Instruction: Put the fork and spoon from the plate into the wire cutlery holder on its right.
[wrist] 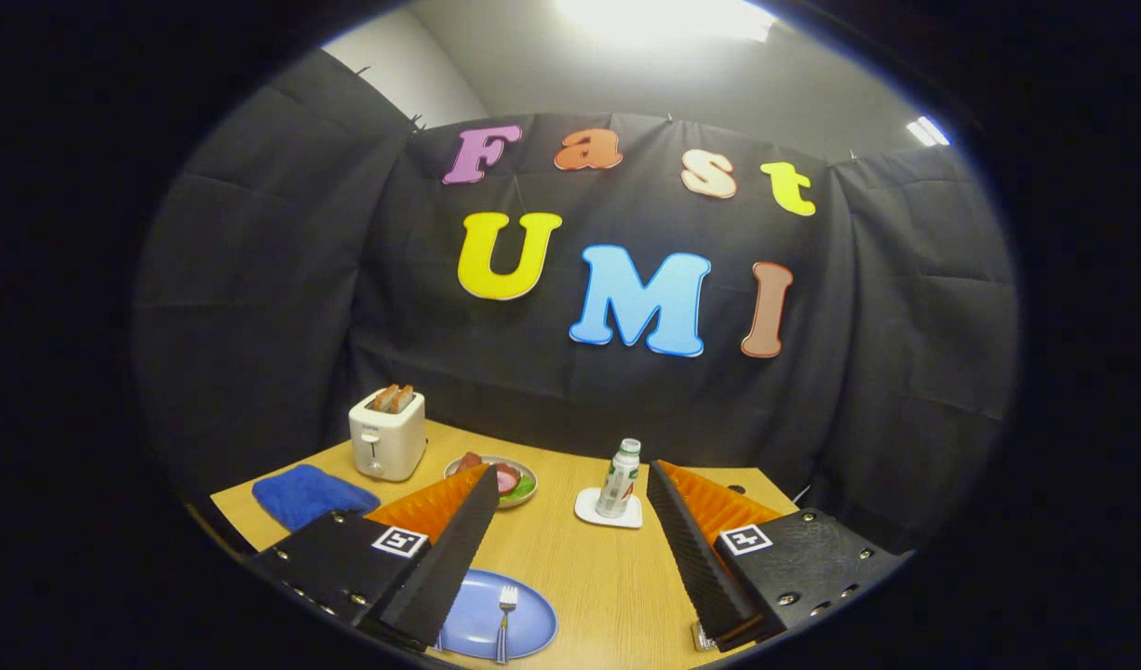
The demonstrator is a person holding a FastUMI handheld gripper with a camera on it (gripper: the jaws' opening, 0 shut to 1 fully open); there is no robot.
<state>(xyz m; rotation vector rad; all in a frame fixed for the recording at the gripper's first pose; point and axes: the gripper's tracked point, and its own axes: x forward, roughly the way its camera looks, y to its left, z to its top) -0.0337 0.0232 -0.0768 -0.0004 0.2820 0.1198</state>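
— What is the desk (589, 577) made of?
— Light wood grain, smooth, with a soft sheen. The plate (482, 622) at the lower middle of the frame looks like glossy plastic, and the fork (505, 616) on it is shiny metal.
— And the fingers (449, 549), spread wide with nothing between them?
— Ribbed inner faces, matt, likely rubber or plastic.
— The back left?
— A toaster (387, 435) in smooth, glossy plastic, and beside it a folded cloth (308, 493), soft and nubbly. The bottle (619, 479) at centre is smooth plastic on a glossy coaster (589, 510), possibly ceramic; it is too small to tell.
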